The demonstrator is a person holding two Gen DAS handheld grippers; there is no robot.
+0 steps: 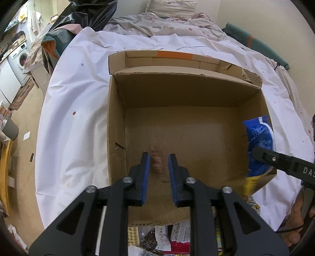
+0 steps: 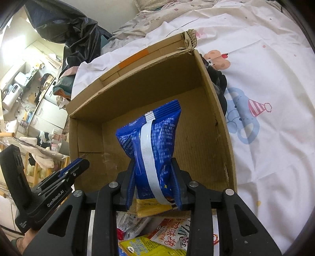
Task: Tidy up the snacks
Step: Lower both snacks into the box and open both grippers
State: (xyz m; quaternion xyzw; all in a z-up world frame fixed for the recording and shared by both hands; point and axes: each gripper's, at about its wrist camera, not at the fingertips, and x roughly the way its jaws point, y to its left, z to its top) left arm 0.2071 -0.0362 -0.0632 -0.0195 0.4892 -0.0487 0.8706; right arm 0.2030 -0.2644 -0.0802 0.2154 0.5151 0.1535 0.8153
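An open cardboard box [image 1: 116, 122] [image 2: 214, 110] lies on the white sheet, its floor bare. My left gripper [image 1: 158, 157] hangs over the box's near left part. Its blue pads stand apart, and a small brownish snack [image 1: 157, 163], blurred, sits in the gap without being pinched. My right gripper [image 2: 153, 162] is shut on a blue snack bag [image 2: 155, 141] with a white seam and a yellow bottom, held upright over the box's near right corner. From the left wrist view that bag [image 1: 259, 135] and the right gripper [image 1: 275, 159] show at the right wall.
A heap of loose snack packets [image 1: 167, 238] [image 2: 157, 236] lies just in front of the box. The box sits on a bed with a white printed sheet [image 1: 78, 102] [image 2: 271, 82]. A black plastic bag [image 1: 90, 13] and bedding lie behind it. The floor drops away to the left.
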